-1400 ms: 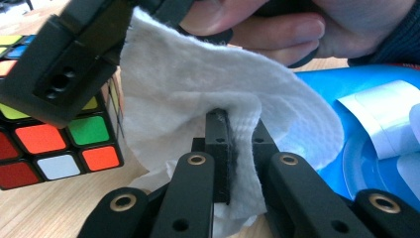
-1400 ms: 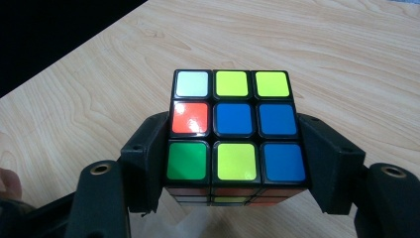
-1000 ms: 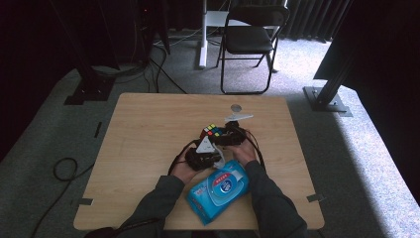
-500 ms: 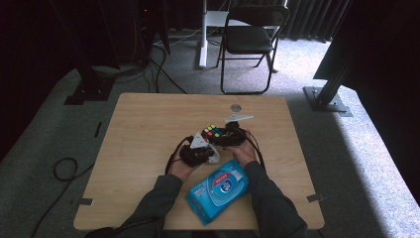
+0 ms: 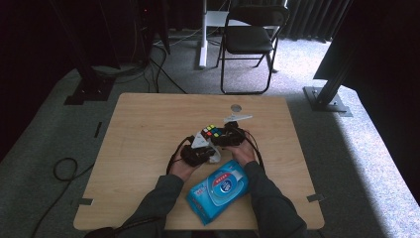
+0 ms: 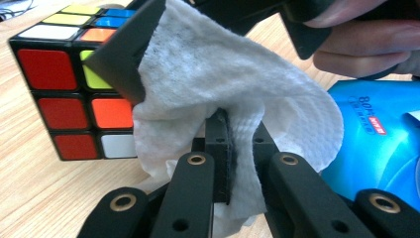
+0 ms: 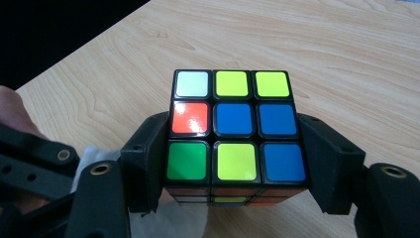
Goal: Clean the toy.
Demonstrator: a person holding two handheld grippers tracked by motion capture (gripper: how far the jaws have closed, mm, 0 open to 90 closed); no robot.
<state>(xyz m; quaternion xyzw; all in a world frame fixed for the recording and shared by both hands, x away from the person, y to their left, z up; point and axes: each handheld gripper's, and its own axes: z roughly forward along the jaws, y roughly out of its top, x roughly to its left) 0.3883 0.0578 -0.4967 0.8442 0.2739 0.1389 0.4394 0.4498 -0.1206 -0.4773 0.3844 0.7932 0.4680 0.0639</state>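
At the centre of the high view, on the wooden worktop (image 5: 148, 129), two hands meet over a colour cube. Left of centre, the left hand-held gripper (image 5: 210, 154) is clamped on a white wet wipe (image 6: 237, 99); in the left gripper view its two black jaws pinch a fold of the wipe between them, and the rest of the sheet billows up against the side of the cube (image 6: 74, 84), which fills the upper left of that frame. Just right of it in the high view, the right hand-held gripper (image 5: 216, 135) grips the cube (image 5: 210, 132); in the right gripper view the cube (image 7: 233, 124) sits in the middle of the frame with a jaw pressed on either side of it, its lower edge close over the worktop (image 7: 346, 49). Lower centre of the high view, between the person's forearms, lies a blue pack of wipes (image 5: 218, 191), seen also at the right edge of the left gripper view.
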